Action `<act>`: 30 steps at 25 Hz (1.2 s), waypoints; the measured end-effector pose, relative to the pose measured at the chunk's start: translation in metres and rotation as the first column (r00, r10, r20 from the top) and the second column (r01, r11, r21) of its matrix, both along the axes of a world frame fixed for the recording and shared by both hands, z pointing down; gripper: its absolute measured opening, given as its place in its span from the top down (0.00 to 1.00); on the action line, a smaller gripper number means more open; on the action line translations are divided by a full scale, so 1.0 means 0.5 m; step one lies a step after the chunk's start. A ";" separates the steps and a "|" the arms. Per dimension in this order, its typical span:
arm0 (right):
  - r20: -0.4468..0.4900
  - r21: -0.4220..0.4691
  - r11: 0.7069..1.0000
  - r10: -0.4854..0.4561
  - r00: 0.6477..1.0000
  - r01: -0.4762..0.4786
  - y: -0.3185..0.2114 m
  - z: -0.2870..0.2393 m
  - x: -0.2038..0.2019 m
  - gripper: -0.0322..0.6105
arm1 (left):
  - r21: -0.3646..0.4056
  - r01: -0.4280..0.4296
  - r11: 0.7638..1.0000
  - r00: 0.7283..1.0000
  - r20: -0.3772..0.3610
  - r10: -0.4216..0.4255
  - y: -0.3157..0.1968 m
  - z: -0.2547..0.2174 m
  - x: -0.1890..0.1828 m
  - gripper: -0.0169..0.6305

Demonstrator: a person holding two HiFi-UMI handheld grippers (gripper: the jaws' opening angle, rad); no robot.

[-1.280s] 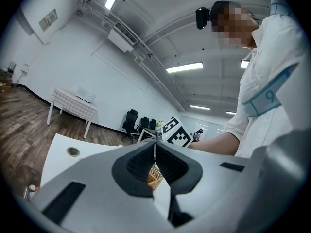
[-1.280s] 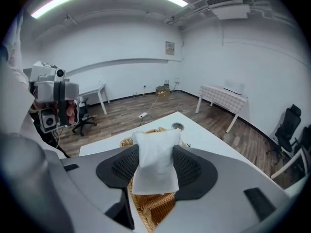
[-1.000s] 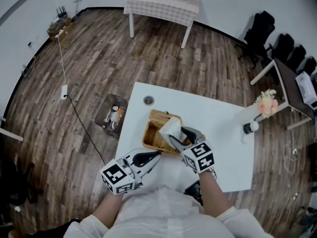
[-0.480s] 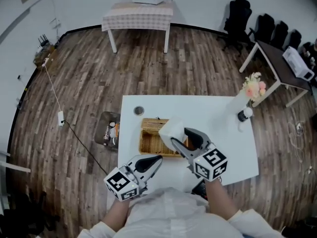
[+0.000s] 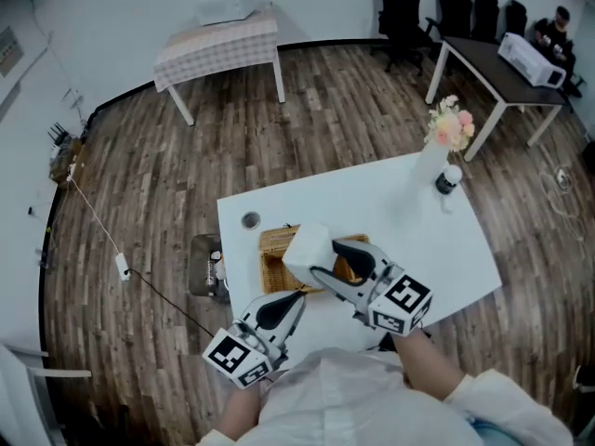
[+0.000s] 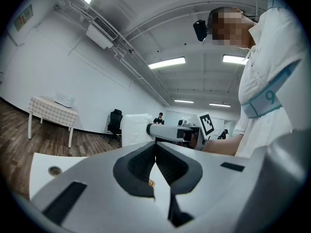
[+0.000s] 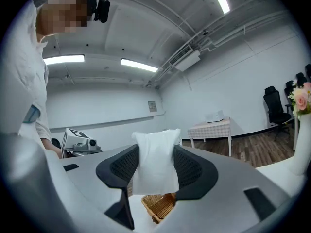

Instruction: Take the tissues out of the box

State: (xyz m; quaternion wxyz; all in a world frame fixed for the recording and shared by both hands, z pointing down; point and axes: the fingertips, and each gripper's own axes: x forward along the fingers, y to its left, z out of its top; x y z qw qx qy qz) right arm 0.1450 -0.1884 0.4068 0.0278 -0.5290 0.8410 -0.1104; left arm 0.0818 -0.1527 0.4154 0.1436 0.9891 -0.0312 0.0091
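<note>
A white tissue pack (image 5: 305, 246) hangs just above the wicker basket (image 5: 279, 269) on the white table (image 5: 372, 203). My right gripper (image 5: 322, 256) is shut on the pack, one pad on each side. In the right gripper view the tissue pack (image 7: 156, 144) fills the gap between the jaws of the right gripper (image 7: 155, 168), and the basket (image 7: 161, 205) shows below it. My left gripper (image 5: 297, 297) sits near the table's front edge, shut and empty. In the left gripper view the left gripper (image 6: 155, 150) has its pads touching, with the pack (image 6: 136, 129) beyond them.
A vase of flowers (image 5: 446, 126) and a dark-capped bottle (image 5: 448, 178) stand at the table's far right corner. A small round hole (image 5: 249, 220) is near the far left corner. A tray of items (image 5: 206, 266) and a cable (image 5: 93, 221) lie on the floor at left.
The head camera has swung, so the table now sits skewed in the picture. My right gripper still holds the tissue pack above the basket. The left gripper stays shut at the front edge.
</note>
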 end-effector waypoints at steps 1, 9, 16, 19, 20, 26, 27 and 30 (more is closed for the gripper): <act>-0.007 0.002 1.000 0.000 1.000 0.000 -0.001 0.001 -0.001 0.57 | -0.001 -0.001 1.000 1.000 0.002 0.001 0.001 0.001 0.000 0.97; 0.009 0.016 1.000 0.011 1.000 -0.011 -0.003 -0.002 -0.002 0.57 | -0.002 -0.014 1.000 1.000 0.013 0.014 0.003 0.006 -0.009 0.97; 0.009 0.030 0.999 0.013 1.000 -0.013 0.002 -0.002 0.007 0.57 | -0.001 -0.025 1.000 1.000 0.018 0.025 0.009 0.007 0.006 0.97; 0.012 0.032 0.999 0.012 1.000 -0.013 0.001 -0.007 0.001 0.57 | -0.004 -0.030 1.000 0.999 0.021 0.031 0.011 0.005 0.003 0.97; 0.012 0.035 0.999 0.013 1.000 -0.013 0.000 -0.010 0.000 0.57 | -0.004 -0.032 0.999 0.999 0.022 0.032 0.011 0.004 0.001 0.97; 0.027 0.042 0.999 0.014 1.000 -0.015 0.007 -0.008 0.016 0.57 | -0.004 -0.032 0.999 0.999 0.025 0.032 0.018 0.010 0.015 0.97; 0.028 0.044 0.999 0.014 1.000 -0.015 0.007 -0.008 0.017 0.57 | -0.004 -0.032 0.999 0.999 0.026 0.032 0.019 0.010 0.016 0.97; 0.029 0.044 0.999 0.010 1.000 -0.011 0.009 -0.008 0.017 0.57 | -0.006 -0.033 0.999 0.999 0.026 0.034 0.022 0.010 0.018 0.97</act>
